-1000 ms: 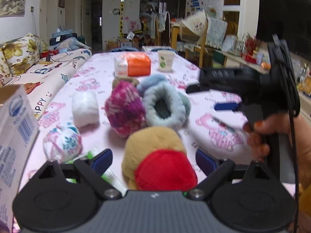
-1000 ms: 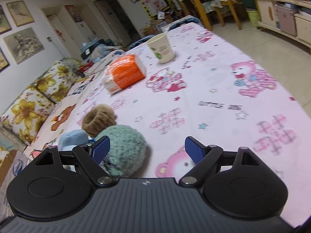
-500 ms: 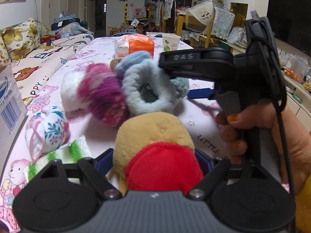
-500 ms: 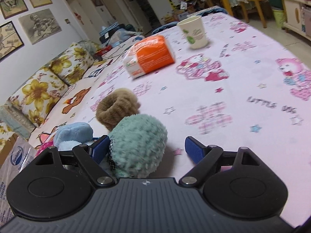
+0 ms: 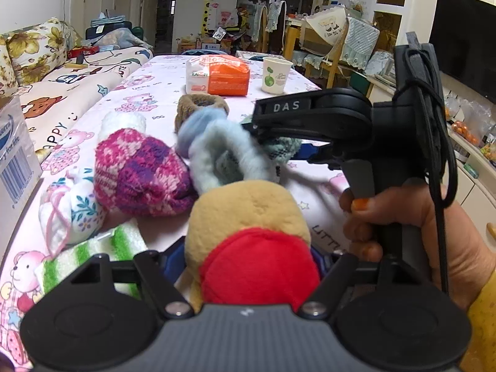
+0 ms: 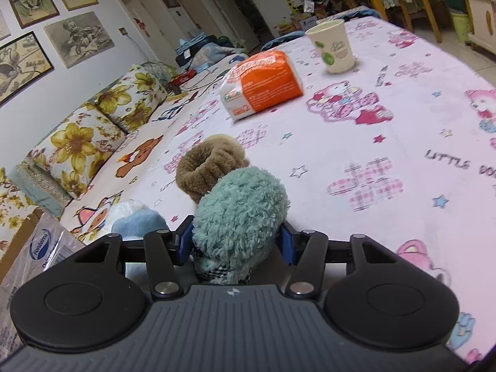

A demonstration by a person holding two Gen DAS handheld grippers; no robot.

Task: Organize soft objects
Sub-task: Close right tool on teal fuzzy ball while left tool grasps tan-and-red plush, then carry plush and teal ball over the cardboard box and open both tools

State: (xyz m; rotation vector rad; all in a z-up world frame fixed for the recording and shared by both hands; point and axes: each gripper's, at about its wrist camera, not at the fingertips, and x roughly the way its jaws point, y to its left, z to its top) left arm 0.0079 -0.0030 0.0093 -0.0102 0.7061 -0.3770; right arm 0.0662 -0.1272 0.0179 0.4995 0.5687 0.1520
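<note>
A tan and red plush (image 5: 248,232) sits between the fingers of my left gripper (image 5: 245,260). The jaws are closing and both pads press its sides. In the right wrist view a teal fluffy ball (image 6: 238,217) fills my right gripper (image 6: 237,241), whose closing blue pads (image 6: 185,241) squeeze it. The left wrist view shows that right gripper (image 5: 279,136) from the side, held by a person's hand (image 5: 403,217). Around it lie a pink-purple knitted piece (image 5: 139,176), a light blue fluffy ring (image 5: 223,155) and a brown fluffy ring (image 6: 210,164).
On the pink cartoon tablecloth (image 6: 387,124) lie a floral white pouch (image 5: 71,214), a green striped cloth (image 5: 93,254) and a white fluffy roll (image 5: 124,122). An orange tissue pack (image 6: 263,83) and a paper cup (image 6: 333,48) stand farther back. A cardboard box (image 5: 15,148) borders the left edge.
The right gripper slid left over the teal ball and closed its pads on it. The left gripper's fingers drew in against the tan and red plush.
</note>
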